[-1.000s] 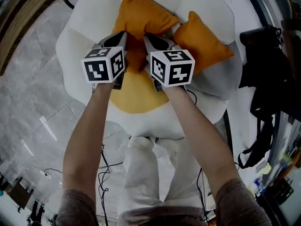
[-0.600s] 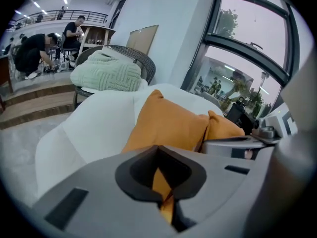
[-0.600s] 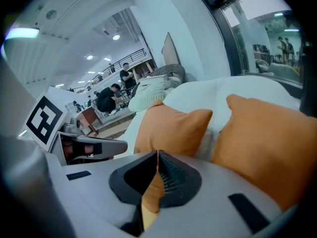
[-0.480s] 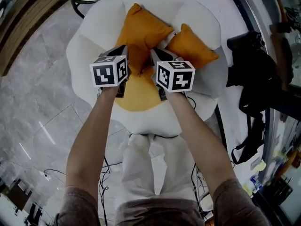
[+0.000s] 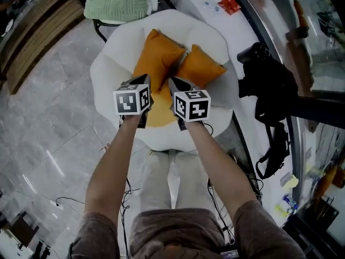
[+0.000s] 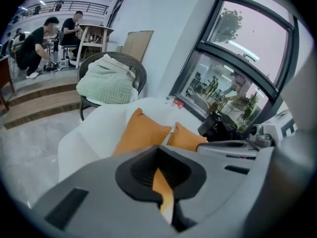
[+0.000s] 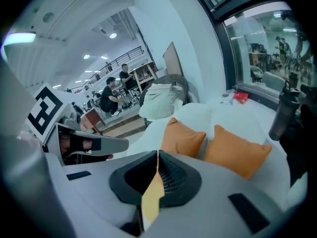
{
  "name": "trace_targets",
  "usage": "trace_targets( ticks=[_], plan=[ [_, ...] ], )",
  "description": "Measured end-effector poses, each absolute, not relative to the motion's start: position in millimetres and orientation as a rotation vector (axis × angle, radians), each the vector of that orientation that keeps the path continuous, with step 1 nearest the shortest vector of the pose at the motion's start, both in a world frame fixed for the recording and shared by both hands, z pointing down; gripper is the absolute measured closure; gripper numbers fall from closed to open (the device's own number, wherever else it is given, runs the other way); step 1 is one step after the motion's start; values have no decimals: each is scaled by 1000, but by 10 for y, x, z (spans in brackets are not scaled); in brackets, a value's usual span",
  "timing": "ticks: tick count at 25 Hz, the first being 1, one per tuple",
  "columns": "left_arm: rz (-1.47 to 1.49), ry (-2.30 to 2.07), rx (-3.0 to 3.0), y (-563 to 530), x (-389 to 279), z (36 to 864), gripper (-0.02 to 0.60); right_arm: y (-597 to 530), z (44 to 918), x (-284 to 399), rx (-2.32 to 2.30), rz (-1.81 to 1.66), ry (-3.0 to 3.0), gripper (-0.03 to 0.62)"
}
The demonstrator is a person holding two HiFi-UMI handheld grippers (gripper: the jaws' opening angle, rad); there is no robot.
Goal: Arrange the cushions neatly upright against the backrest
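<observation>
**Head view.** My left gripper (image 5: pixel 146 85) and right gripper (image 5: pixel 175 85) hover side by side over the yellow seat (image 5: pixel 160 115) of the white chair (image 5: pixel 108 74). Both have their jaws together and hold nothing. At 12 o'clock from them the left cushion (image 5: pixel 158 57) and right cushion (image 5: pixel 200 68) stand on edge, touching each other. They lean on the backrest (image 5: pixel 186 28), and that is what keeps them up. I judge the arranging nearly done, so there is no reason to grip anything.

**Left gripper view.** My jaws are pressed closed, and only a sliver of the seat's yellow shows through the slit. The cushions sit at 11 and 1 o'clock above them, apart from my tips.

**Right gripper view.** These jaws are closed and empty too. The cushions stand at 12 and 2 o'clock, resting against the white back.
</observation>
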State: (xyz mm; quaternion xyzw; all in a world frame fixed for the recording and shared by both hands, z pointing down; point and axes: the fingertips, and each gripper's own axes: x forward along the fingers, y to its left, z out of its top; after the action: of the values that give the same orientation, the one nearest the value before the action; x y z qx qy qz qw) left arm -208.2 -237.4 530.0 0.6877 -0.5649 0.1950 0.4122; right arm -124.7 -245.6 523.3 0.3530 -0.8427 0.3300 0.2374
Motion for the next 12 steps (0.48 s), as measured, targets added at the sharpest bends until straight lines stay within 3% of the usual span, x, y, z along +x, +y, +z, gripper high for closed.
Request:
trace_targets(
  ticks=[12],
  plan=[
    [430, -1348, 1793, -1596, -1765, 3609, 577, -1738, 3700, -1150, 860, 969, -2385, 572]
  ],
)
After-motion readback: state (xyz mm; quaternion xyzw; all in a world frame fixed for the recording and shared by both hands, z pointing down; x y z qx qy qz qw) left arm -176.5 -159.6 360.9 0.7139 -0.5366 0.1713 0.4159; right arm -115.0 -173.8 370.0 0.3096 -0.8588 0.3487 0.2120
